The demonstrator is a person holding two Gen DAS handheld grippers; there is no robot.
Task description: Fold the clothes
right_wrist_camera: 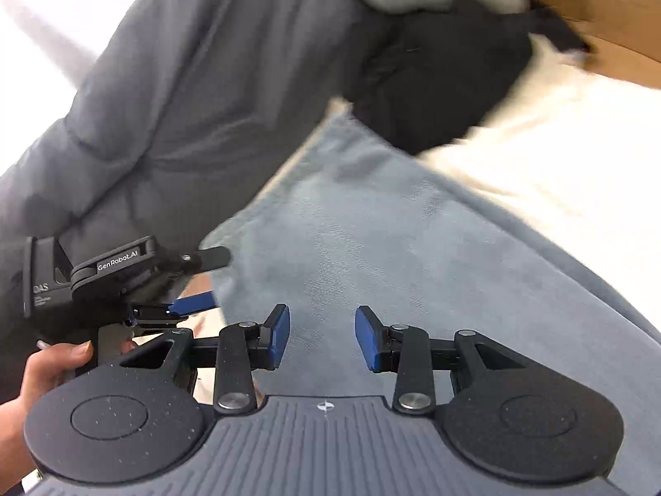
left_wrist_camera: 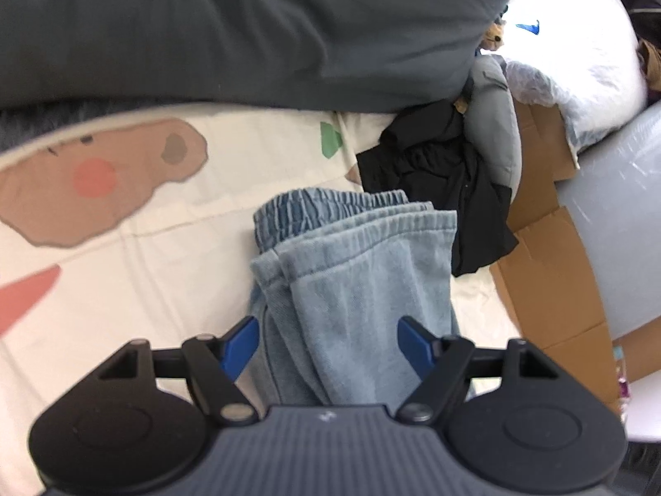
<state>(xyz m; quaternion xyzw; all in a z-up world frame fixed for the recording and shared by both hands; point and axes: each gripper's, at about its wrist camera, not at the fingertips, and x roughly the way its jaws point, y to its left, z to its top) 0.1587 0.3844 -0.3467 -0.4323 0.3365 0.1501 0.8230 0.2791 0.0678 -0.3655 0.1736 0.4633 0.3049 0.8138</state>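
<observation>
Two grippers: both in view, both with jaws spread and nothing between the pads.
Left gripper (left_wrist_camera: 328, 345): blue pads wide apart, straddling the near end of the folded jeans (left_wrist_camera: 355, 273); no pad touches the cloth as far as the left wrist view shows.
Right gripper (right_wrist_camera: 322, 337): blue pads held apart at a moderate gap, hovering over the light denim; contact cannot be told, picture is motion-blurred.
Writing: "GenRobot.AI" in white on the black body of the left gripper as seen from the right wrist view, plus a partial "AS" mark lower on its side; smaller print under it unreadable.
Hand (right_wrist_camera: 49, 366): bare fingers wrapped on the left gripper's handle, lower left of the right wrist view.
Jeans position: folded stack on the cream printed sheet (left_wrist_camera: 165, 248), elastic waistband at the far end, hems lying over it.
Neighbours: black garment (left_wrist_camera: 446, 182) just beside the jeans' far right corner; dark grey duvet (left_wrist_camera: 248, 29) along the far edge of the sheet.
Containers: flattened cardboard (left_wrist_camera: 549, 273) to the right, contents not visible; clear plastic bag (left_wrist_camera: 578, 78) behind it, contents cannot be told.
Edges: jeans' left edge borders bare sheet with open room; right edge is near the black garment and cardboard.
</observation>
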